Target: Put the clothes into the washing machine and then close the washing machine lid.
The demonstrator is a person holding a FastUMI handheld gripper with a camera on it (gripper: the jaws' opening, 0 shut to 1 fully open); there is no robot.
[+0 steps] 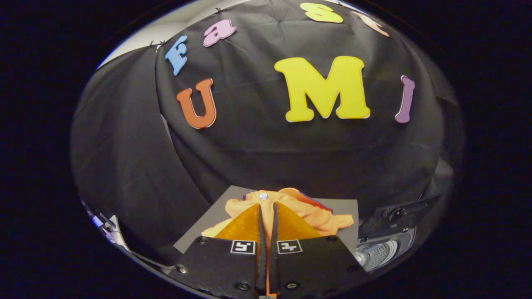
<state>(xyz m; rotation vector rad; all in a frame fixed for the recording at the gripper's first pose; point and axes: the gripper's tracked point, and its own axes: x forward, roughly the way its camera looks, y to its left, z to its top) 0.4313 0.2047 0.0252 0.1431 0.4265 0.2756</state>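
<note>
The gripper (268, 216) has its two fingers drawn almost together, only a thin slit between the pads, and a strip of orange cloth shows in that slit near the base. By that sign the fingers are clamped on the orange garment (307, 216), which bunches around and just beyond the tips. It spreads to both sides of them over a grey mat (345, 207), and a small white button sits on the fabric just past the fingertips.

Off to the right of the fingers and a little lower is the washing machine (376, 254). Its ribbed metal drum is open to view, and its dark lid (399, 216) stands raised behind the opening.

My reading is that the first step is in hand: the garment is gripped but not yet carried, since most of it seems to rest on the mat. The next move calls for lifting it clear, swinging right over the drum, and releasing only once the trailing cloth hangs inside the rim. The lid remains to be lowered after that
</note>
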